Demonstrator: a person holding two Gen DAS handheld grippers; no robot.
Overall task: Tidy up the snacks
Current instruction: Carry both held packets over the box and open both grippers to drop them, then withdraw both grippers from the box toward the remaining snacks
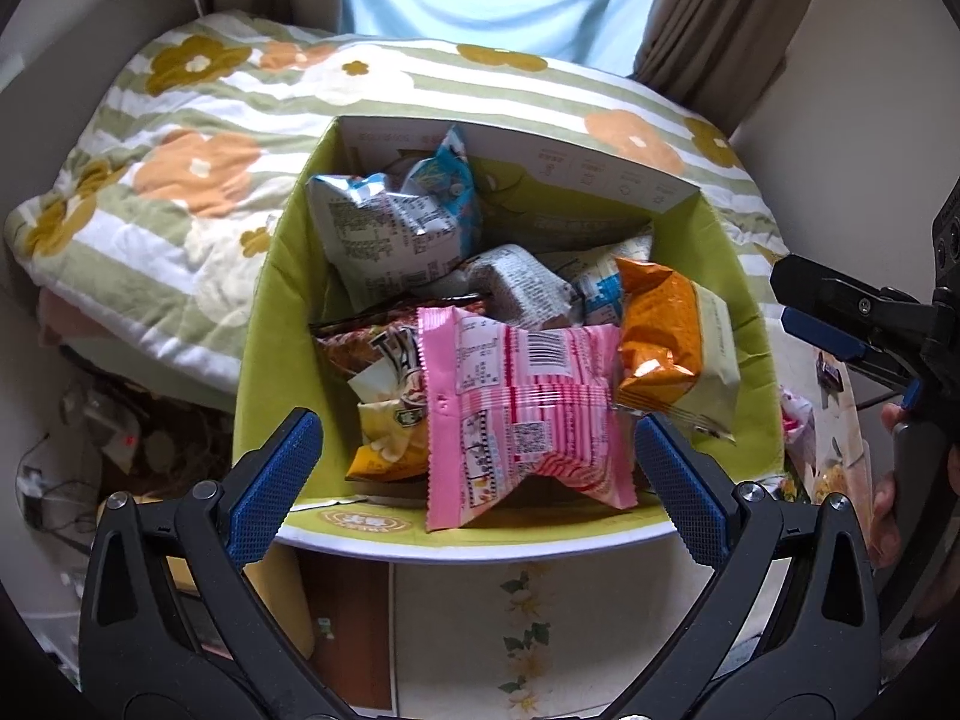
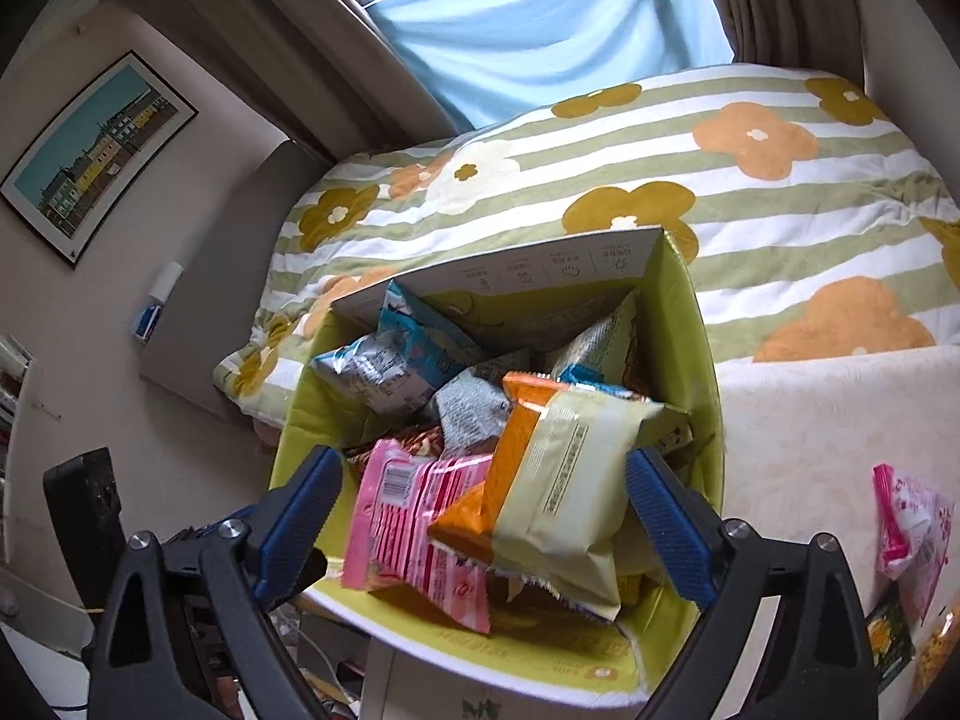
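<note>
Hovering both grippers, left [image 1: 477, 459] and right [image 2: 483, 504], jaws spread, empty; one green cardboard box [image 1: 273, 324] holds one pink foil packet [image 1: 522, 414], one orange-and-cream packet [image 2: 558, 480].

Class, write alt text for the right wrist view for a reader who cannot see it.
An open right gripper hovers over a green box full of snack packets, with an orange-and-cream packet and a pink packet on top. A floral quilt lies behind.

Both grippers point steeply downward. The left gripper [image 1: 477, 462] has its jaws spread wide, holding nothing. The right gripper [image 2: 483, 516] also gapes, jaws empty.
</note>
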